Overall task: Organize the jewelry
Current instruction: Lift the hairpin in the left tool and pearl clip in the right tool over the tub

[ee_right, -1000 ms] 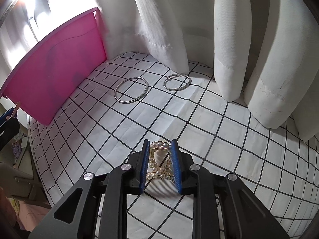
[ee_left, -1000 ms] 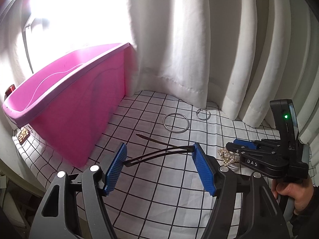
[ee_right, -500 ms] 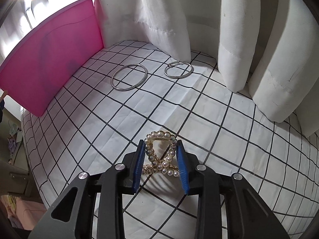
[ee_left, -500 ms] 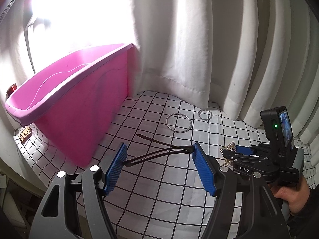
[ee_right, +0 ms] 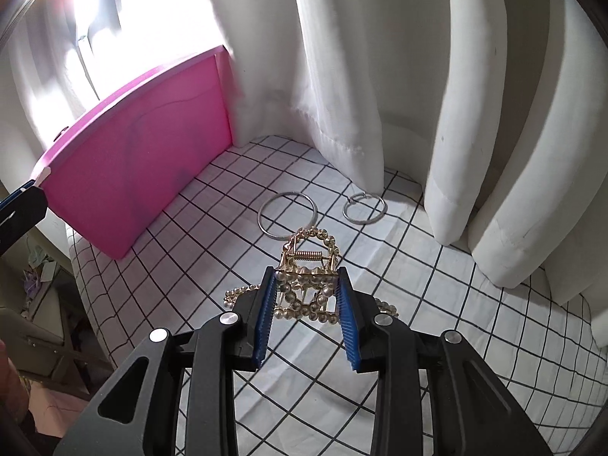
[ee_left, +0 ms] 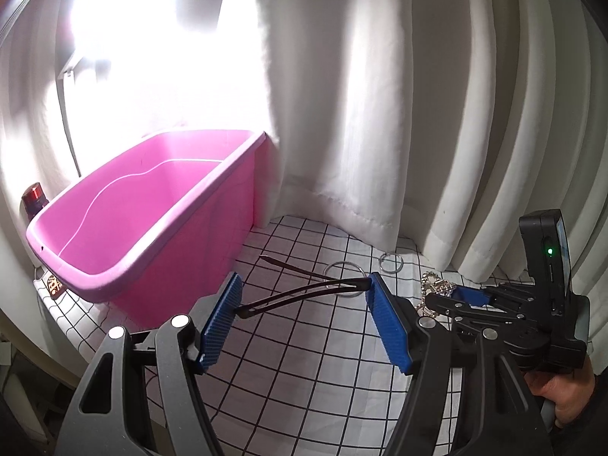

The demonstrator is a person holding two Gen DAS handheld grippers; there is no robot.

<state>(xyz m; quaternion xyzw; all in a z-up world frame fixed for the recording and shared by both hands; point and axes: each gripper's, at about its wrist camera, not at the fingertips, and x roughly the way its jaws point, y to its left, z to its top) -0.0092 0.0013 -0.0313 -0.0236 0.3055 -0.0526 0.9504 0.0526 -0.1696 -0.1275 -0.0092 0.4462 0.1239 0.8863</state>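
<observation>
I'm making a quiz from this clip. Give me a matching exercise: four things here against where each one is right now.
Things:
1. pearl hair claw
2. dark hair clip
3. two silver rings
4. pink bin

Places:
A. lying on the checked cloth near the curtain
B. spanning the left gripper between its pads
C. standing on the cloth's left side
D. clamped in the right gripper, off the cloth

Pairs: 1-D, 2-B, 3-A, 4-C
</observation>
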